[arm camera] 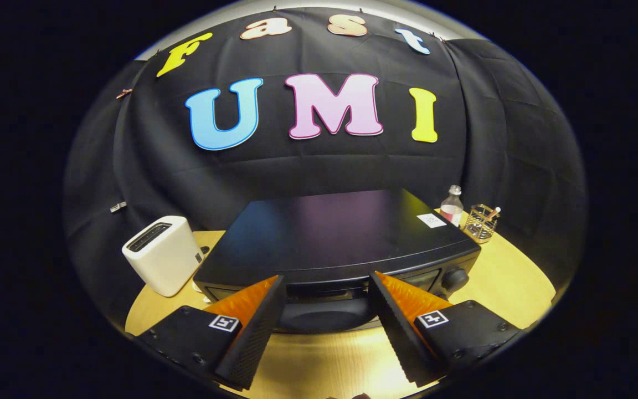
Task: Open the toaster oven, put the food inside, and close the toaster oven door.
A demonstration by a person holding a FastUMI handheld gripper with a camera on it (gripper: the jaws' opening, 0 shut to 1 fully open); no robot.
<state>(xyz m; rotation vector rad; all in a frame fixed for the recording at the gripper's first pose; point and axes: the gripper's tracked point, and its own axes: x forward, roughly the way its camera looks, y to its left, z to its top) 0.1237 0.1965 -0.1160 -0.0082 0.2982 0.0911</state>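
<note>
Claw (327,280) spread apart, black toaster oven (335,238) just ahead of its fingers.

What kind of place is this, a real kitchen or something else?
Probably a staged recording booth, not a real kitchen: black cloth forms the wall, and a round wooden table holds a black toaster oven and a white toaster. The hand-held gripper is open before the oven's front.
</note>
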